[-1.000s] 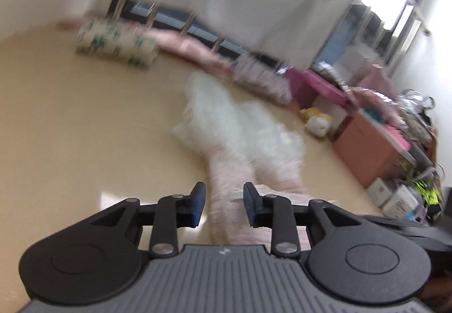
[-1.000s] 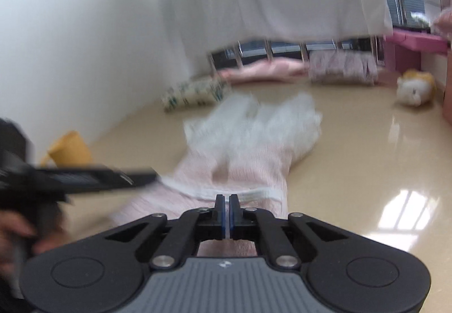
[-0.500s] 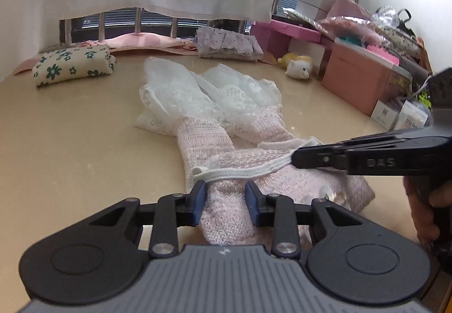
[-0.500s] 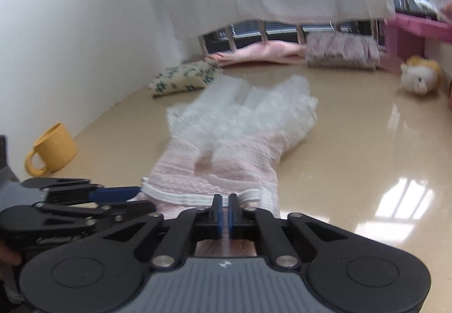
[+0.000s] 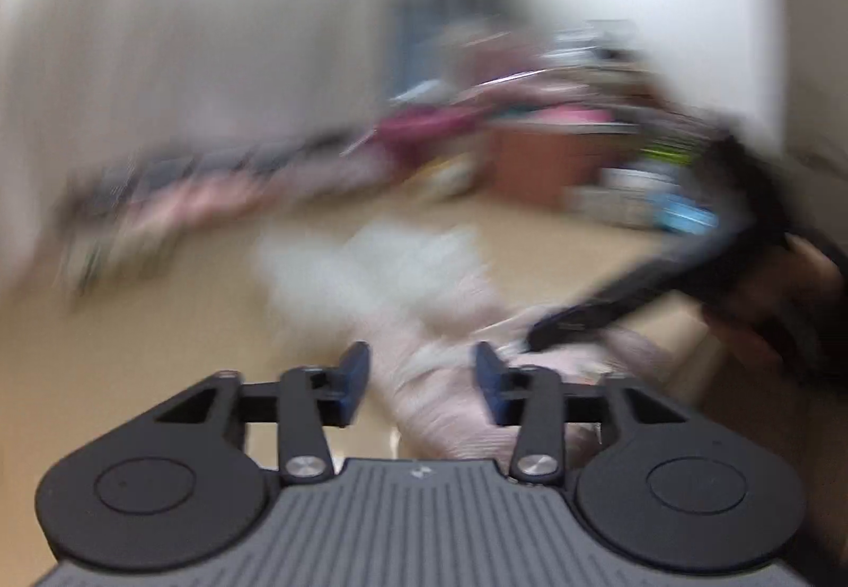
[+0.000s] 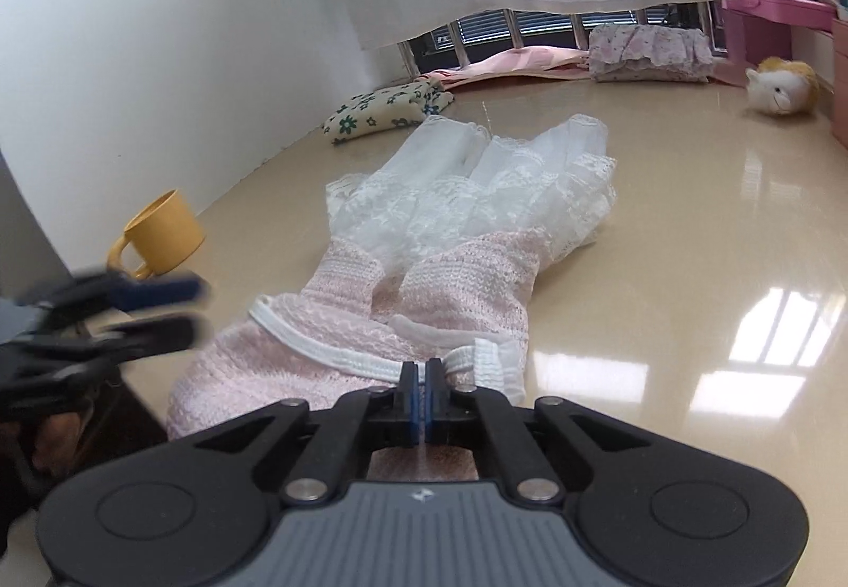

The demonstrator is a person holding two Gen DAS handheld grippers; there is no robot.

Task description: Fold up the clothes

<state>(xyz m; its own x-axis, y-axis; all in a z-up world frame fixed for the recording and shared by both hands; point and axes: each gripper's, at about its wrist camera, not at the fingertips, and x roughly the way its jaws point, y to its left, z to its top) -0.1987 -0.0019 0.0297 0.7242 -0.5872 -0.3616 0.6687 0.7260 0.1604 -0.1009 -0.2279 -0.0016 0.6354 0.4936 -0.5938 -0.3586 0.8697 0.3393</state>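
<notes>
Pink knit trousers [image 6: 339, 338] with white lace cuffs [image 6: 477, 184] lie flat on the beige surface [image 6: 689, 226], legs pointing away. My right gripper [image 6: 420, 396] is shut on the white waistband [image 6: 328, 353] at the near end. My left gripper [image 5: 421, 377] is opening its jaws over the pink fabric [image 5: 445, 406], and its pads do not press on it. That view is badly blurred. The right wrist view shows the left gripper [image 6: 175, 314] blurred at the left, beside the waistband. In the left wrist view the right gripper [image 5: 572, 322] reaches in from the right, held by a hand [image 5: 768, 311].
A yellow mug [image 6: 164, 231] stands near the white wall on the left. Folded floral cloth [image 6: 381, 107], pink cloth [image 6: 509, 62] and a lilac bundle [image 6: 649, 46] lie at the back. A plush toy [image 6: 782, 91] and pink furniture [image 6: 774, 11] sit at the right.
My left gripper's jaws have spread wider and it has swung and rolled, blurring its view. The right gripper stays shut on the waistband and has shifted slightly.
</notes>
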